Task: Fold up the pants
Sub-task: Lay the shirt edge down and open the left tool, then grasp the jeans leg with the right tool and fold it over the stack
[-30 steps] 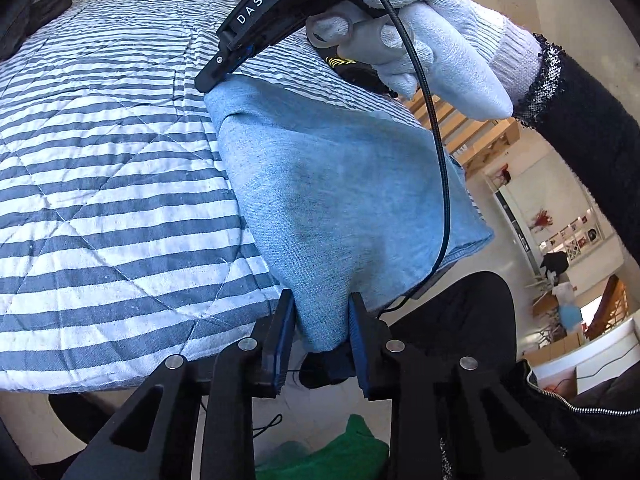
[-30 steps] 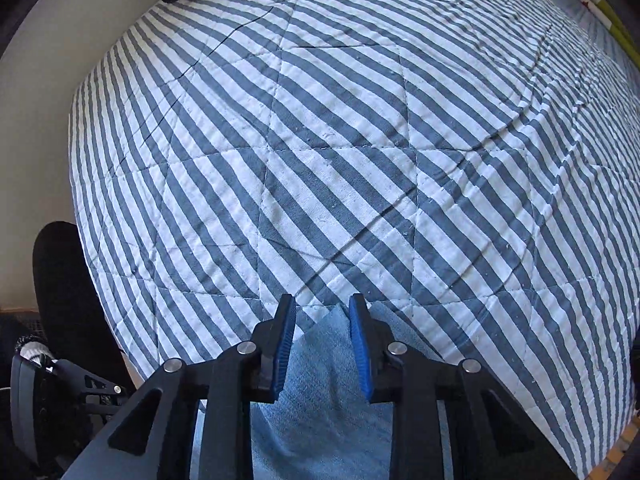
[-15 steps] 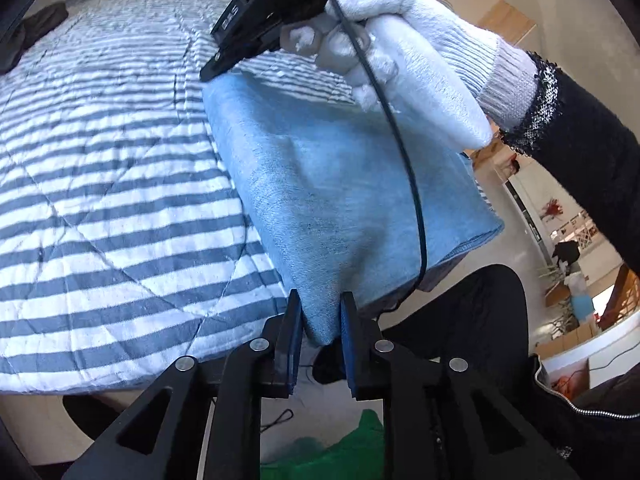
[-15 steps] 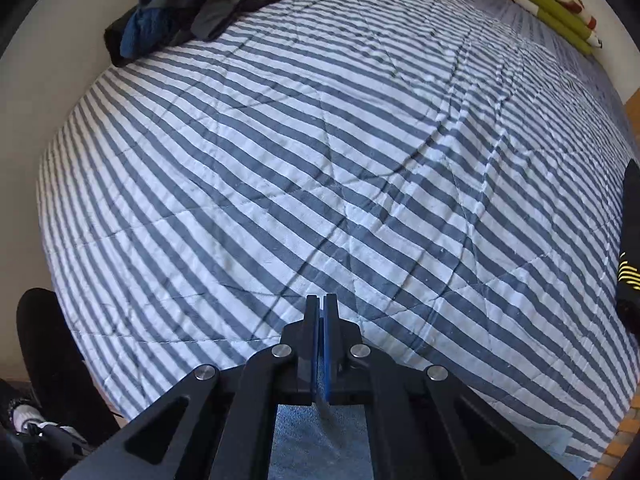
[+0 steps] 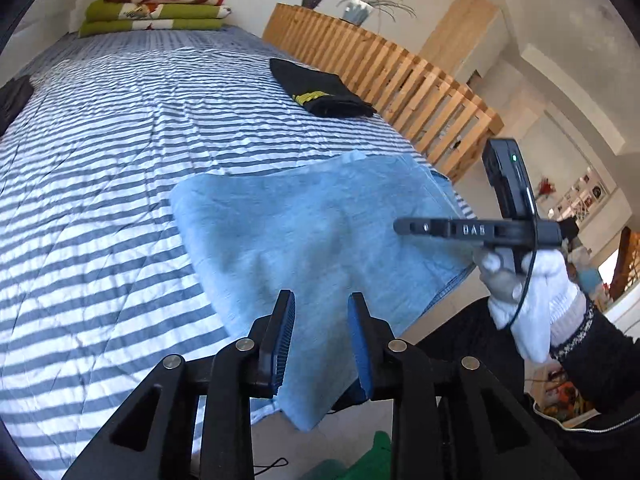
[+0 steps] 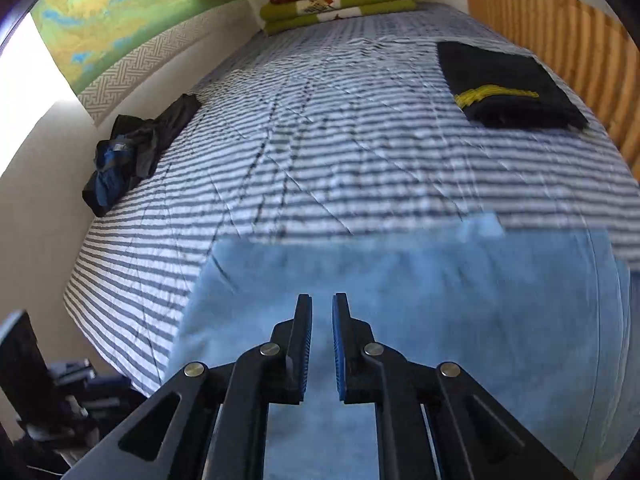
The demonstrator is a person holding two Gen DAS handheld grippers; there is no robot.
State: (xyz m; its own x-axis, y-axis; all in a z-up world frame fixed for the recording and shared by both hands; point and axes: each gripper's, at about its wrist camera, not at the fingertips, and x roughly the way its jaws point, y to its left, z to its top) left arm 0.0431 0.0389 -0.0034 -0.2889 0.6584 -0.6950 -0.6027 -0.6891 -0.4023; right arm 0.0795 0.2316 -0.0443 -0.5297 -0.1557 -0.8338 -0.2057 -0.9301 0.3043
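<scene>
Folded light-blue pants [image 5: 320, 232] lie flat at bed's [image 5: 100, 160] near edge. L gripper [image 5: 320, 340] just opened, nothing pinched. R gripper [image 6: 322, 344] slightly parted above pants, prob. empty; view's blurred.

1. The black two-finger left gripper [image 5: 321, 336] is showing blue ribbed pads and silver round screws along its arms.
2. The matching black right gripper [image 6: 321, 346] is wearing white "DAS" lettering and a green light.
3. The white knitted-gloved right hand [image 5: 532, 296] is trailing a black cable beside a black lace-trimmed sleeve [image 5: 600, 356].
</scene>
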